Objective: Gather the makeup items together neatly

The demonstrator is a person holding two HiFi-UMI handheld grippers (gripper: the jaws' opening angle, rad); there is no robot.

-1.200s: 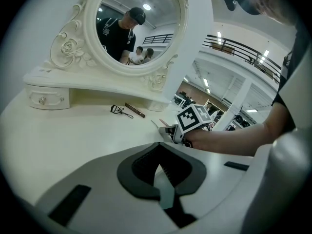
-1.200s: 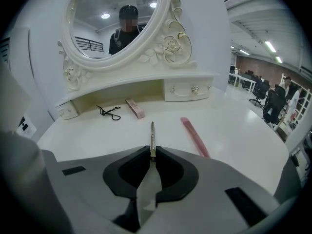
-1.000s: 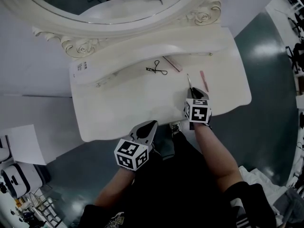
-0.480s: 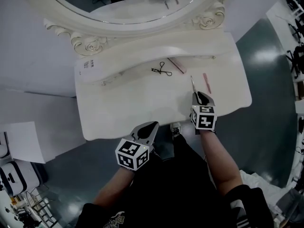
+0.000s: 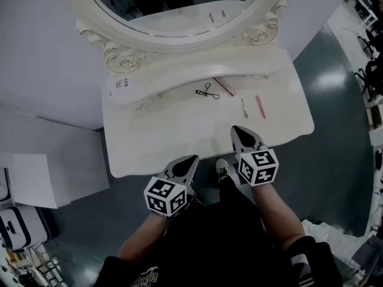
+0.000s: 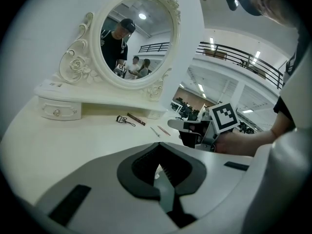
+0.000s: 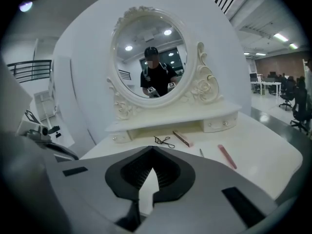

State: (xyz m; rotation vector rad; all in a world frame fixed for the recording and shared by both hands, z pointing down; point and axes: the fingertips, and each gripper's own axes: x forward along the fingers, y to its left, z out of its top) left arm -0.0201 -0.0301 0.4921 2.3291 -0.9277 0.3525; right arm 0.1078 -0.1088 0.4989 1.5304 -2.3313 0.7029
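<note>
On the white vanity table (image 5: 161, 130) lie a black eyelash curler (image 5: 207, 91), a long brown-pink stick (image 5: 223, 86), a thin silver tool (image 5: 244, 107) and a pink pencil (image 5: 260, 106), all close together at the right. The same items show in the right gripper view: the curler (image 7: 165, 141), the stick (image 7: 182, 138), the silver tool (image 7: 202, 152) and the pencil (image 7: 226, 156). My right gripper (image 5: 237, 130) hovers over the front edge, short of the silver tool; its jaws have just closed with nothing between them. My left gripper (image 5: 192, 158) hangs shut and empty by the front edge.
An ornate oval mirror (image 5: 173, 5) stands on a raised shelf with small drawers (image 5: 197, 70) along the table's back. The bare left half of the tabletop (image 5: 137, 136) holds nothing. White sheets (image 5: 36, 178) lie on the dark floor at left.
The silver tool, at the right gripper's tips before, now lies on the table beside the pink pencil. The right gripper has pulled back and up toward the front edge. The left gripper has hardly moved.
</note>
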